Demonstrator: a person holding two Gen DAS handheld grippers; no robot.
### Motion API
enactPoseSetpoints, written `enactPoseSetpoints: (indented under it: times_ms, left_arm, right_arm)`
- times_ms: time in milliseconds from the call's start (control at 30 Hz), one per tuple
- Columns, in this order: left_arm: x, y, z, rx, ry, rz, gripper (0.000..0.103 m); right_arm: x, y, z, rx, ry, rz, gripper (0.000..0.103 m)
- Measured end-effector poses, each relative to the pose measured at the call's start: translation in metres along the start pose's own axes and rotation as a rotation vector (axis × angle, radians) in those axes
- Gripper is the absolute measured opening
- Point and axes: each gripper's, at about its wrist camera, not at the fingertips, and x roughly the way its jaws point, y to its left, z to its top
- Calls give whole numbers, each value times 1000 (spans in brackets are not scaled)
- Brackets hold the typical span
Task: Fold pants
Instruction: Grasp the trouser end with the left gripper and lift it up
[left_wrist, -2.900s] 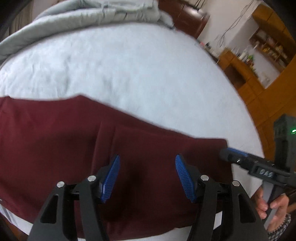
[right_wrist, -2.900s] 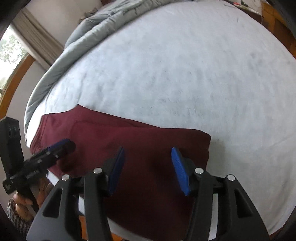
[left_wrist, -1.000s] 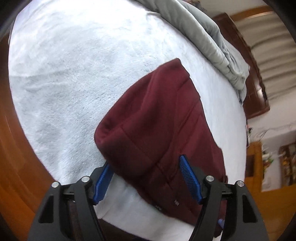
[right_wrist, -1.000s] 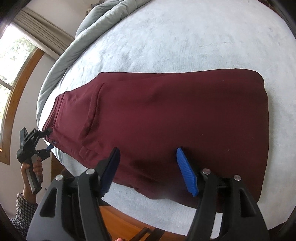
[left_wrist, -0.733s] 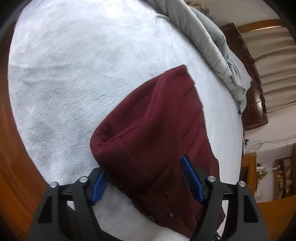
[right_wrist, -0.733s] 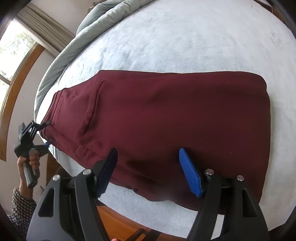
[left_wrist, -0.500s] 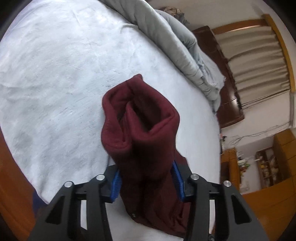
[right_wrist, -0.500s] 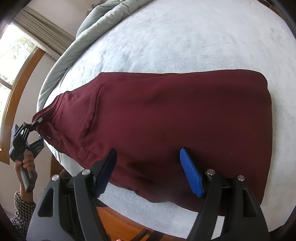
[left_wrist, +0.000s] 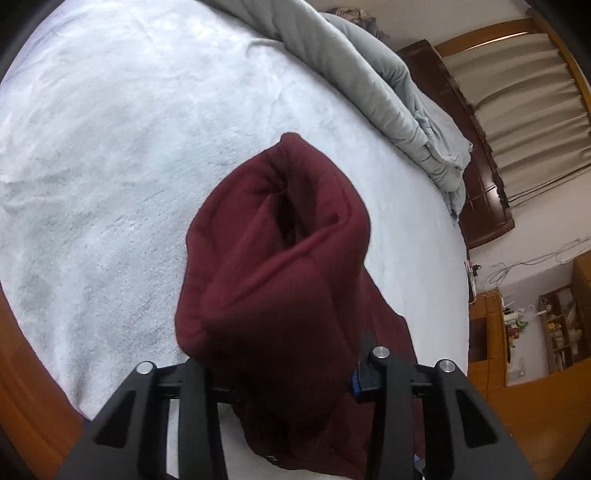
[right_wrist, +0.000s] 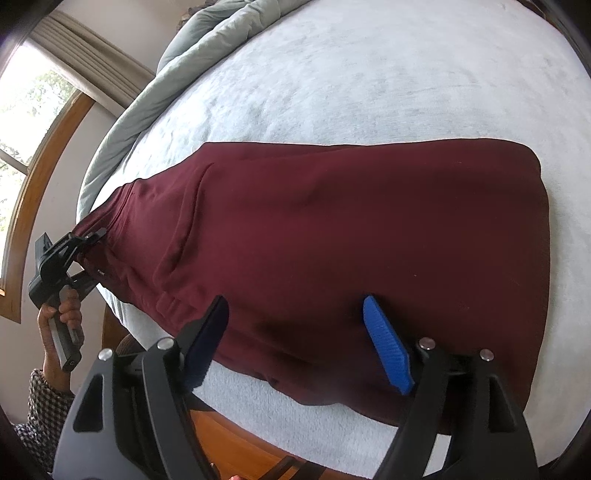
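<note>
Dark red pants (right_wrist: 332, 229) lie folded lengthwise across the near part of a white bed (right_wrist: 369, 81). My left gripper (left_wrist: 280, 373) is shut on the waistband end (left_wrist: 273, 266), which bunches up between its fingers and is lifted off the bed. From the right wrist view this gripper (right_wrist: 88, 240) holds the pants' left end at the bed's left edge. My right gripper (right_wrist: 295, 339) is open, its blue pads (right_wrist: 388, 350) just above the pants' near edge, holding nothing.
A grey duvet (left_wrist: 388, 85) is piled along the far side of the bed. The wooden bed frame (right_wrist: 236, 435) runs along the near edge. A dark wooden headboard (left_wrist: 476, 177), curtains and wooden shelves (left_wrist: 535, 332) stand beyond the bed. A window (right_wrist: 22, 122) is at the left.
My left gripper has shut on the waistband end and lifted it, so the cloth now bunches between its fingers. My right gripper stays open over the pants' near edge.
</note>
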Motion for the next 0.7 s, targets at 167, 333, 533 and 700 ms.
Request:
enactPoseSetpoints:
  times_ms: [167,333,533,700]
  left_arm:
    - [23,4,0,-16,25,50,58]
    - [7,-11,-3,2,-7,-4,26]
    - [15,3,-4,-59,8,20,24]
    - [-4,-17,-9,-28,-37,-24,22]
  right_arm:
    - [0,2,-2,-8,-6,-8,76]
    - [-1,0,-1,6,-5,7,76]
    - [-1,-2,-2,11,-4,22,77]
    - [-12,-5,2,54,-22,75,76]
